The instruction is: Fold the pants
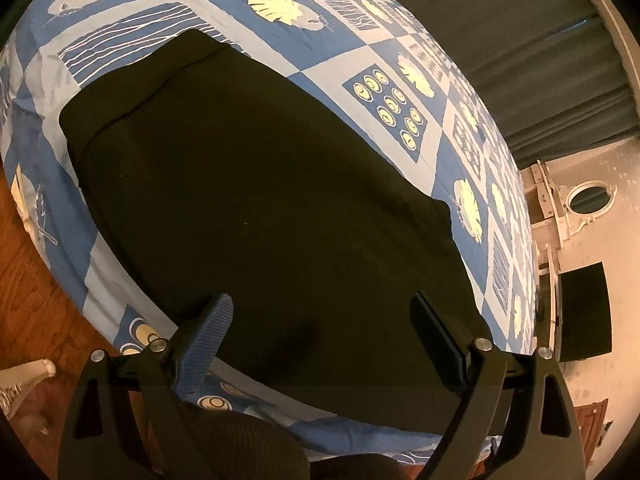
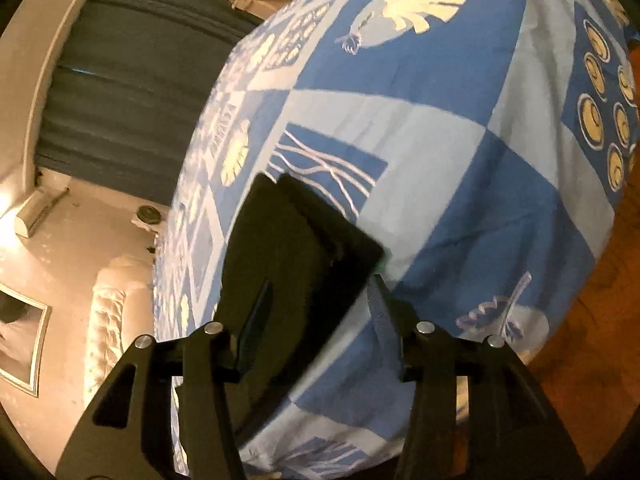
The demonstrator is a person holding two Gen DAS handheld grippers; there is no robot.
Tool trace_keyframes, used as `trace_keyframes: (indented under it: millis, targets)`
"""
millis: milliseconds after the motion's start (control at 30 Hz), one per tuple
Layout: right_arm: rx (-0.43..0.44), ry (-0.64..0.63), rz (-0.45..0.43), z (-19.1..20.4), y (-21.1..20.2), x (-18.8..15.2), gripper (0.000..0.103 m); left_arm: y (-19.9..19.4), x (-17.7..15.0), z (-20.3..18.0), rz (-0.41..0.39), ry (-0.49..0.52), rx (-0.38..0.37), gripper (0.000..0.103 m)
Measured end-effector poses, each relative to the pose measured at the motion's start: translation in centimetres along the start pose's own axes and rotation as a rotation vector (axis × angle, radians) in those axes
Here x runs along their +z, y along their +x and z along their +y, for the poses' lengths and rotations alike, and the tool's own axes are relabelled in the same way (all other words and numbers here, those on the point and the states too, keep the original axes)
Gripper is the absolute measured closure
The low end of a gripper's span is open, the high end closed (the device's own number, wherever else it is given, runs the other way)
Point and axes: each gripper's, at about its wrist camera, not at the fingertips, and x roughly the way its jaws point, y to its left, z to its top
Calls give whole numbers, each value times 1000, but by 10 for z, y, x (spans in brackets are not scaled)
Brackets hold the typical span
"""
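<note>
Black pants (image 1: 248,184) lie flat and folded on a bed with a blue patterned sheet (image 1: 404,60). My left gripper (image 1: 324,316) hovers over their near edge with its jaws wide apart and nothing pinched between the fingers (image 1: 212,328). In the right wrist view one corner of the pants (image 2: 292,248) rests on the sheet (image 2: 460,168). My right gripper (image 2: 320,304) stands partly open around that corner. The cloth lies between the fingers (image 2: 378,304), but the pads do not press on it.
Wooden floor (image 1: 28,280) borders the bed on one side. Dark curtains (image 1: 520,52), a white mirrored cabinet (image 1: 576,208) and a black screen (image 1: 584,312) stand beyond the other side. A dark knitted sleeve (image 1: 240,448) shows below the left gripper. A white padded headboard (image 2: 112,320) is visible.
</note>
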Motion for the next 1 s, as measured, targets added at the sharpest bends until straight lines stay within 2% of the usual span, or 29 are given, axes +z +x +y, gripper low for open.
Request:
trace_keyframes:
  millis: [100,267,367,400,467,500,667,800,867,967,1000]
  targets:
    - [-50,-2,2,-5,4,0,52,0,0,2,-5,-11,6,14]
    - [7,68,-11,-12,7,0,48,-1,0,4,-11,-28,12,14]
    - [10,52,-26,-8,12,-3,47,-1,0,5,-10,-34,15,14]
    - [-2,36,-28,-5,14,-2,50,0,1,5,-10,-34,16,14]
    - [-30,-18,-28,1,17,-1,83,-1,1,5,-12,-36,18,14]
    - [-14,-31,-23,3,18,0,91,-1,1,5,-14,-37,18,14]
    - [3,-121,-53,24,-2,5,92,-4,2,7,-27,-50,22,14]
    - [-55,-66,-4,-9,13,1,92,-3,5,10,-23,-64,21,14]
    - [-7,-23,4,-24,13,-2,92,-3,5,11,-20,-66,21,14]
    - [0,-52,28,-16,6,5,86,-3,6,11,-22,-67,21,14]
    - [-17,-83,24,-11,2,7,78,-3,6,12,-21,-70,20,14]
